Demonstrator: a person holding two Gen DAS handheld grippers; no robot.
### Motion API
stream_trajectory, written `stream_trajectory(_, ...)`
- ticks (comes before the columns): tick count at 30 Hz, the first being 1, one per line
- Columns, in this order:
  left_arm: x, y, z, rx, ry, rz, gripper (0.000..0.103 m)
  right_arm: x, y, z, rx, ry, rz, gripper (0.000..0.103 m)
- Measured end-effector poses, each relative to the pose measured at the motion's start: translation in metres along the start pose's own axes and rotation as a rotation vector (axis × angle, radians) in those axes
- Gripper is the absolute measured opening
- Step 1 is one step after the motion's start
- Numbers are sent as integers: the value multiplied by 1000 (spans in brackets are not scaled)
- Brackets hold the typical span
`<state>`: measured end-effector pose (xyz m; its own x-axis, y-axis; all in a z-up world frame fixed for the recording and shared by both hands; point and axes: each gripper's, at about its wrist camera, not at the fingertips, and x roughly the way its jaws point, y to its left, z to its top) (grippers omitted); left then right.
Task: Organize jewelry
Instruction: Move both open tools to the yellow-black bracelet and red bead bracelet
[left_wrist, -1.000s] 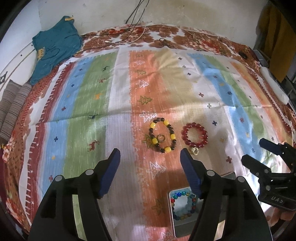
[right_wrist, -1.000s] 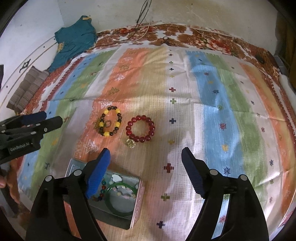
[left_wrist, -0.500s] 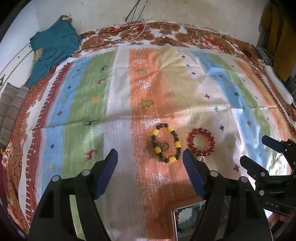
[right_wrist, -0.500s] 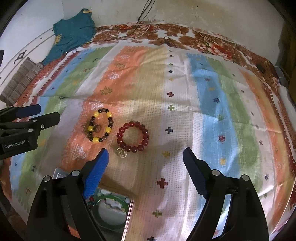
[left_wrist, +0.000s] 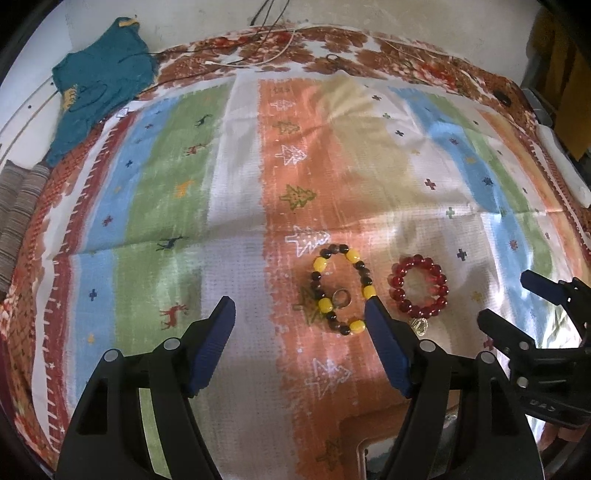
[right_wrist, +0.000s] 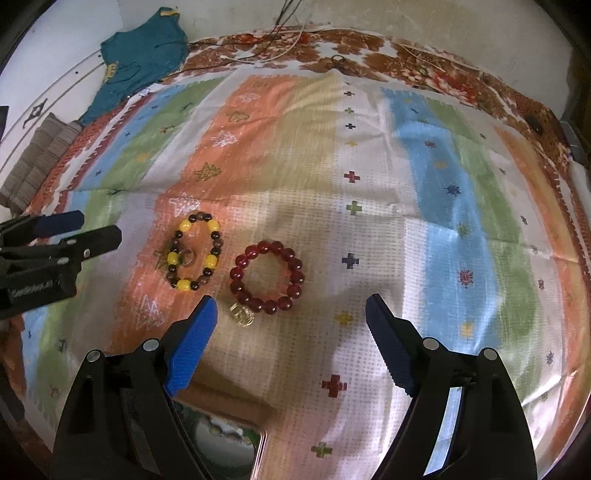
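Both tools are closing in on the jewelry, and that is what is changing: against the views from a second ago, the two bracelets are sitting lower and larger in each frame, while the tin is sliding out of view at 6 o'clock. Left tool (left_wrist: 299, 306) is standing wide open and empty, its right pad overlapping the edge of the yellow-and-brown bead bracelet (left_wrist: 341, 290) in the left wrist view; whether it is touching I cannot tell. Right tool (right_wrist: 290, 304) is likewise wide open and holding nothing, with the red bead bracelet (right_wrist: 266, 276) lying just beyond its fingertips toward 12 o'clock and the small gold charm (right_wrist: 242, 314) beside its left pad. Both bracelets are resting flat on the striped bedspread (right_wrist: 424, 221), side by side and apart, the yellow one at 9 o'clock of the red one, with a small ring (right_wrist: 188, 257) inside its loop. Only a corner of the tin (right_wrist: 229, 446) is showing now, under the right tool. For the task, this is looking like the approach to a pickup: two pieces are still lying loose outside the tin, and each tool seems to be lining up on its own bracelet.
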<state>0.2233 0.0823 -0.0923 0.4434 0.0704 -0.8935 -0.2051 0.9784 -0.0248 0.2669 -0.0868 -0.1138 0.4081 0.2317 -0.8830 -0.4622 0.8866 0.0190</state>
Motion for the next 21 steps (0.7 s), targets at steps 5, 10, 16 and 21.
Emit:
stream_trajectory(5, 14, -4, 6, 13, 16, 8, 72, 18, -4, 2, 8, 34, -15, 83)
stream_trajectory(10, 32, -4, 12, 23, 39, 22, 72, 36, -13, 3, 29, 66, -30, 83)
stream_trajectory(16, 55, -5, 18, 28, 74, 18, 72, 54, -20, 5, 43, 101, -34, 83)
stream_trajectory(21, 72, -11, 18, 60, 100, 31, 70, 65, -20, 6, 31, 120, -40, 83)
